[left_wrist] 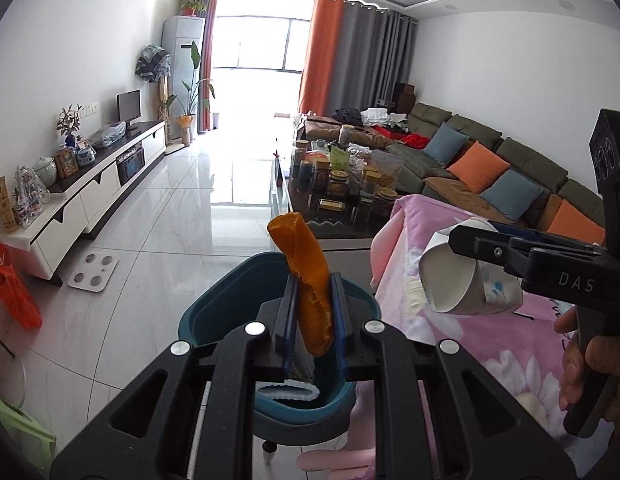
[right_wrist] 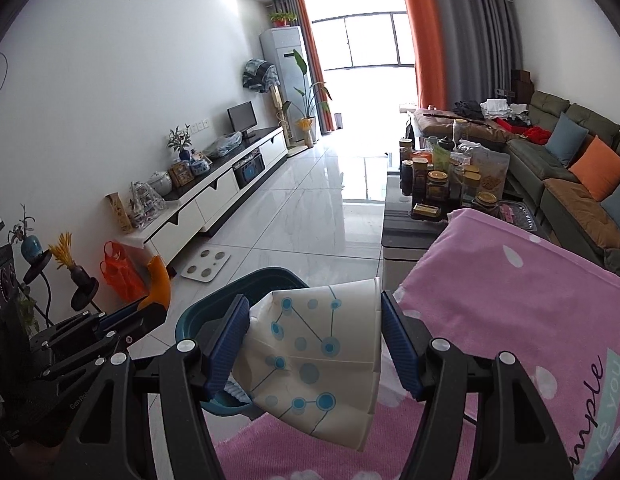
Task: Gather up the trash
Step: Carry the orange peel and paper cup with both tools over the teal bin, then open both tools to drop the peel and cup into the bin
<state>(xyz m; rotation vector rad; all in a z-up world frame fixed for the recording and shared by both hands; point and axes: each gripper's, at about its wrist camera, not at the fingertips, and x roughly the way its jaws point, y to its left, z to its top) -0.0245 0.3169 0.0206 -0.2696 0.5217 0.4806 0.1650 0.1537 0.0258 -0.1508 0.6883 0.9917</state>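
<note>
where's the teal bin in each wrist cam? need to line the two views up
Left wrist: teal bin sits bottom centre, directly behind the left gripper, which holds an orange peel over it.
Right wrist: teal bin is lower left of centre, partly hidden behind the right gripper and its crushed paper cup.
Shared landmark: the white bathroom scale on the floor, beyond the bin.

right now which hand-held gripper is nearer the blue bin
Left. The left hand-held gripper holds the orange peel right over the bin. The right hand-held gripper, holding the paper cup, sits beside it, over the pink blanket's edge.
</note>
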